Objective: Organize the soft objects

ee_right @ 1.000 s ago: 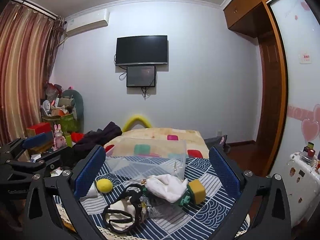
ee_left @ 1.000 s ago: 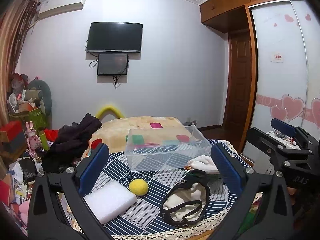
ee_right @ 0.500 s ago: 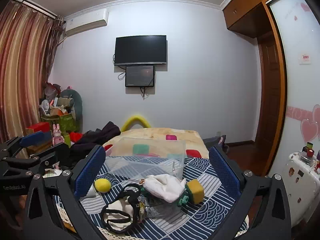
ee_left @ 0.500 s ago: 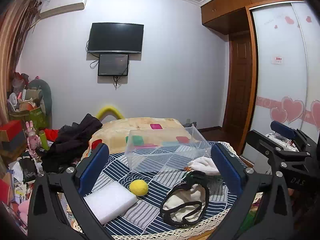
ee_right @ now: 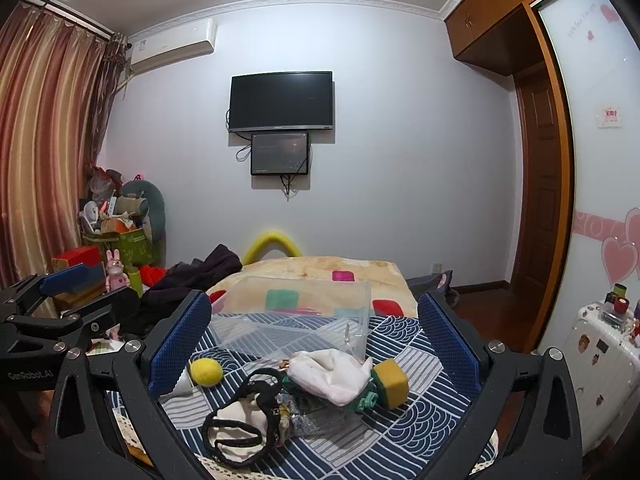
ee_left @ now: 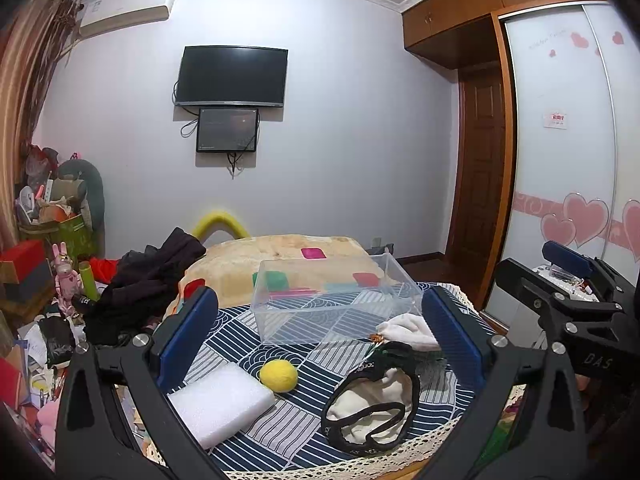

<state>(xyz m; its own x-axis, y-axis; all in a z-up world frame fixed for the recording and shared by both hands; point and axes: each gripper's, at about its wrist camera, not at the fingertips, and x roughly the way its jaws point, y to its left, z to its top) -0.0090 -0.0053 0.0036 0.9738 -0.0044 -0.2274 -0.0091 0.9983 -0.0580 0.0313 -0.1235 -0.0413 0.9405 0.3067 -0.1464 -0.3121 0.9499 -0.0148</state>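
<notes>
Left gripper point(ee_left: 320, 336) and right gripper point(ee_right: 314, 336) both gape, empty. Clear bin point(ee_left: 328, 300) sits centre frame, likely awaiting the yellow ball point(ee_left: 278, 375) below.

On the patterned cloth point(ee_left: 280, 436) there is one clear plastic box point(ee_left: 332, 300), one yellow ball point(ee_left: 279, 375), one white foam block point(ee_left: 220, 408), one black-trimmed cream pouch point(ee_left: 374, 408), one white cloth point(ee_right: 330, 374) and one yellow sponge cube point(ee_right: 391, 383). Two screens hang on the wall: one television point(ee_left: 232, 76) and one smaller monitor point(ee_left: 227, 129). Two grippers show, the left gripper point(ee_left: 320, 344) and the right gripper point(ee_right: 314, 344).
</notes>
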